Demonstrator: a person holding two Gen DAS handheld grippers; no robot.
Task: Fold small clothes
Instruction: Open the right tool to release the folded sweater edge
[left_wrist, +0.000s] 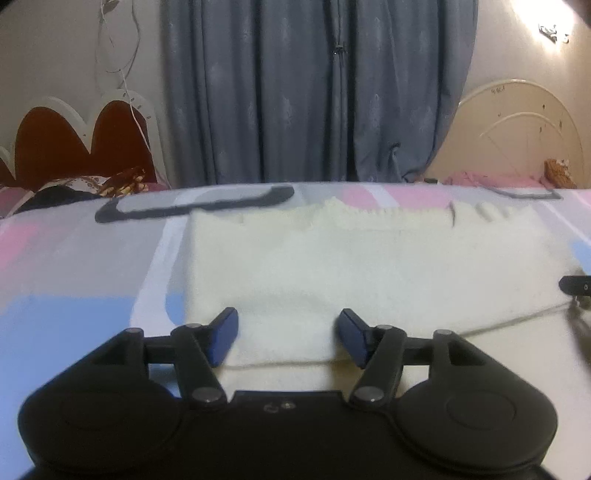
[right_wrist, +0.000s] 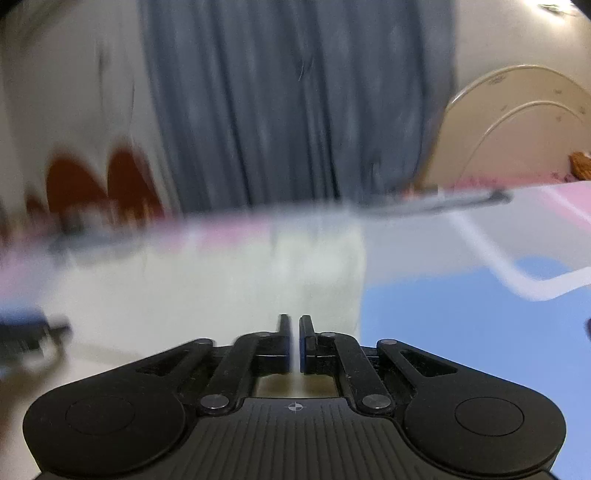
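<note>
Cream cloth on pastel sheet
Cream garment; bedsheet pink, blue, grey blocks; curtain grey-blue; headboard dark red, white-edged.

No word, brand or number can be read anywhere in either view. The nearest thing to writing is a short dark scrawl near the top of the cream arched headboard, which may be a few handwritten characters but is too small and soft to make out; the same mark shows on that headboard in the blurred right wrist view, no clearer. On the black body of the right gripper, just behind its fingers, sits a small round crosshair sign, a symbol and not lettering.
</note>
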